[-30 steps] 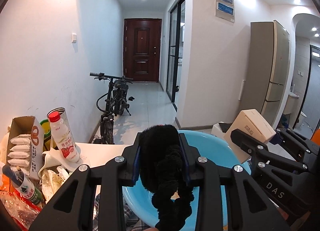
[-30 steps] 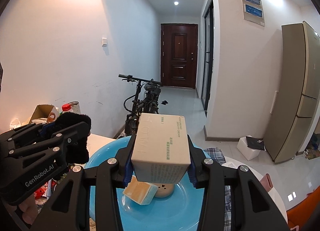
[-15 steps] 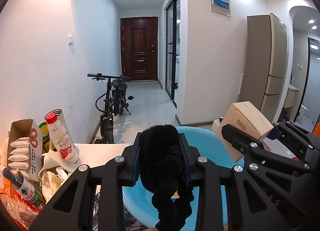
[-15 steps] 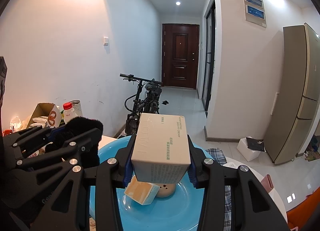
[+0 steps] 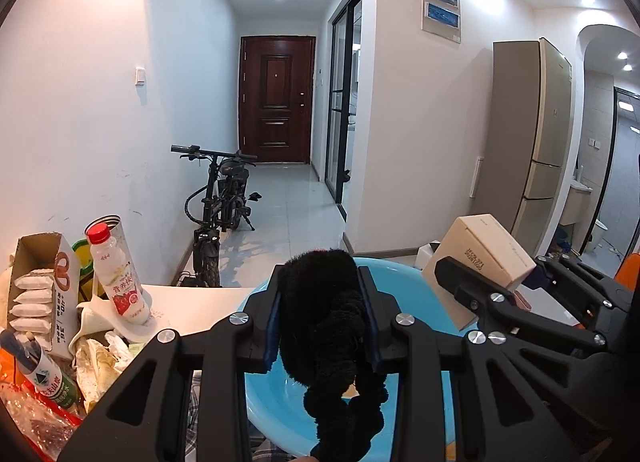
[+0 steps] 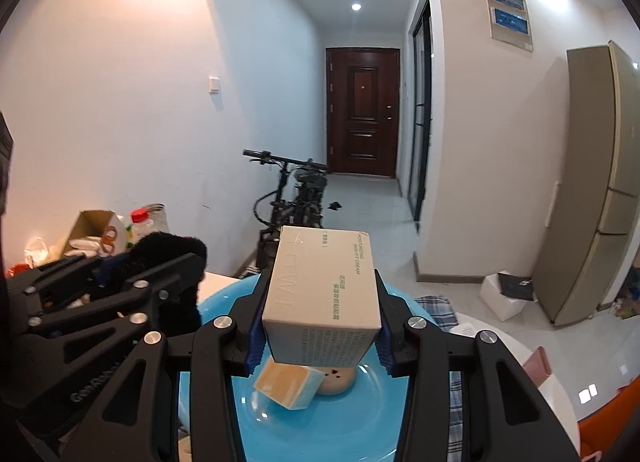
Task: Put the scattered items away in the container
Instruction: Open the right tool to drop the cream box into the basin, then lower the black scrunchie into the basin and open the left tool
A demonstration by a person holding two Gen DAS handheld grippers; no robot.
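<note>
My left gripper (image 5: 322, 308) is shut on a black fuzzy item (image 5: 332, 326) that dangles over the blue basin (image 5: 272, 410). My right gripper (image 6: 320, 310) is shut on a beige cream box (image 6: 322, 298), held above the same blue basin (image 6: 320, 422). In the basin lie a small orange-and-white box (image 6: 288, 386) and a tan round item (image 6: 338, 380). In the left wrist view the right gripper (image 5: 468, 294) with its box (image 5: 478, 258) stands at the right. In the right wrist view the left gripper (image 6: 160, 270) with the black item (image 6: 172, 254) is at the left.
A white table (image 5: 192, 302) holds clutter at the left: a strawberry drink bottle (image 5: 118, 274), an open snack carton (image 5: 40, 294), a water bottle (image 5: 40, 374) and wrappers. Checked cloth (image 6: 438, 306) lies beyond the basin. A bicycle (image 5: 220, 201) stands in the hallway and a fridge (image 5: 528, 133) to the right.
The right gripper with its box has drifted a little leftward in the left wrist view, and the left gripper sits closer in the right wrist view. Both grips are unchanged.
</note>
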